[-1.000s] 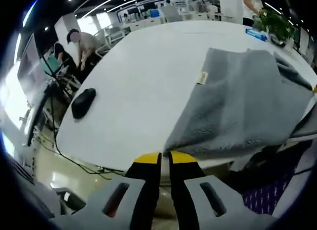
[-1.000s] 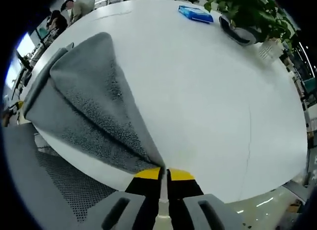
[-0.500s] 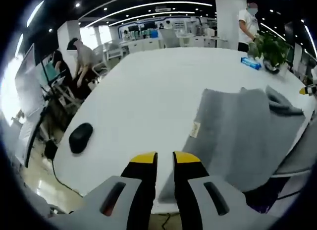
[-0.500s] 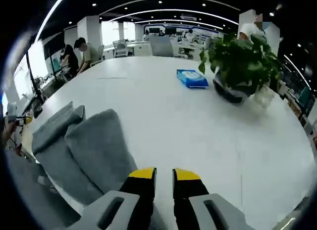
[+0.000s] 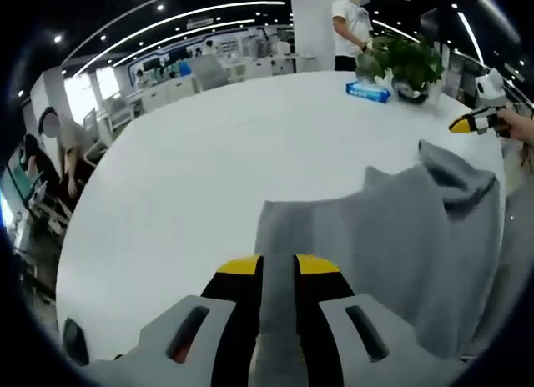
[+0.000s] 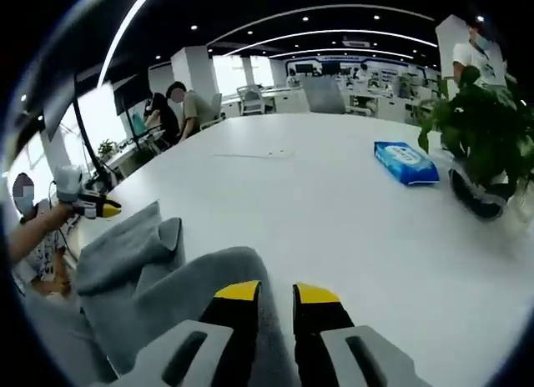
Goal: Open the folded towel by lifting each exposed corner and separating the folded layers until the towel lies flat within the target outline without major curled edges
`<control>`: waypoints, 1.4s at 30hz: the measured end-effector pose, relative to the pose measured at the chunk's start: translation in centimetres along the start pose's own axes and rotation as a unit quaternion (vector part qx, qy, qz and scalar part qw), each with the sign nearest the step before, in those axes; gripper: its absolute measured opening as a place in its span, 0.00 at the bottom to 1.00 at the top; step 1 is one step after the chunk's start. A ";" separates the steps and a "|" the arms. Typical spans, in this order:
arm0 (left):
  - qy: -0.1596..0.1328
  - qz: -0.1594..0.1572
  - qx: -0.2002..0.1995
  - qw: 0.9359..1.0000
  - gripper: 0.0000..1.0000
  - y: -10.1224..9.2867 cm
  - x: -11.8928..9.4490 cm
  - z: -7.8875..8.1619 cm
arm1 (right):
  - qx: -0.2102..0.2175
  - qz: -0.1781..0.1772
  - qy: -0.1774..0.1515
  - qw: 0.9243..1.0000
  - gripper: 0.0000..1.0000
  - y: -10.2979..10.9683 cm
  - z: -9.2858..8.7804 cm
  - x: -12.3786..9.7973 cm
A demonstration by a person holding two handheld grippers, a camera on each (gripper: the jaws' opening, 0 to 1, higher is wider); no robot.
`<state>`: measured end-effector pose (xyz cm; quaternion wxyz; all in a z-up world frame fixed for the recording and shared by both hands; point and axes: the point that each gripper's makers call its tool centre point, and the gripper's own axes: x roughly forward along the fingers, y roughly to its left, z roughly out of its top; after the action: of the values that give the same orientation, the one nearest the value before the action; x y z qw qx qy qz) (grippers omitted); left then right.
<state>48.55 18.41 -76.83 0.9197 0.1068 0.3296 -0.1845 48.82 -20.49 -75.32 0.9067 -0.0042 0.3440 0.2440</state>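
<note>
Table: large white round-edged table (image 5: 209, 162) (image 6: 350, 195), smooth and matte; the landmark for all entries below.
Towel: grey terry-cloth towel (image 5: 375, 237) (image 6: 150, 278), nubby pile, lying on the table at its near edge and partly draped over it. Layers bunched, with raised folds at the far end; not flat.
Plant: green leafy plant in a dark pot (image 6: 480, 145) (image 5: 409, 66), at the table's far side, well apart from the towel.
Packet: blue rectangular soft packet (image 6: 405, 162) (image 5: 369, 90), flat on the table just beside the plant.
Left gripper: grey-bodied left gripper with yellow-tipped black jaws (image 5: 276, 266); jaws stand slightly apart with grey towel cloth visible in the gap. Whether they pinch it cannot be told.
Right gripper: matching right gripper (image 6: 276, 294); jaws slightly apart over the towel fold; grip cannot be told.
Obstruction: nothing stands between the towel and either gripper.
Surroundings: seated people beyond the table's far-left edge; a standing person in white behind the plant.
Change: half a second ago the left jaws stood over bare table beside the towel's edge; they now sit over the cloth. A second ago both pairs of jaws were closed.
</note>
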 end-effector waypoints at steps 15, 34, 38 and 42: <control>0.059 -0.027 0.066 0.996 0.10 -1.5 5.7 -0.8 | -0.075 0.055 0.090 0.992 0.10 1.4 -0.9 5.2; 0.052 0.004 0.183 0.982 0.00 -0.8 5.9 -0.6 | -0.197 0.001 0.144 0.970 0.00 -0.1 -3.4 6.2; 0.054 0.010 0.184 0.981 0.00 -0.6 6.0 -0.5 | -0.229 -0.026 0.149 0.962 0.00 -0.3 -3.2 6.6; 0.059 0.029 0.203 0.977 0.00 0.1 6.2 -0.3 | -0.252 -0.061 0.150 0.954 0.00 -1.1 -2.7 7.0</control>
<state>52.87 16.92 -81.08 0.8629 0.3112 0.3356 -0.2142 52.11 -18.91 -81.93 0.8275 -0.2896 0.4025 0.2634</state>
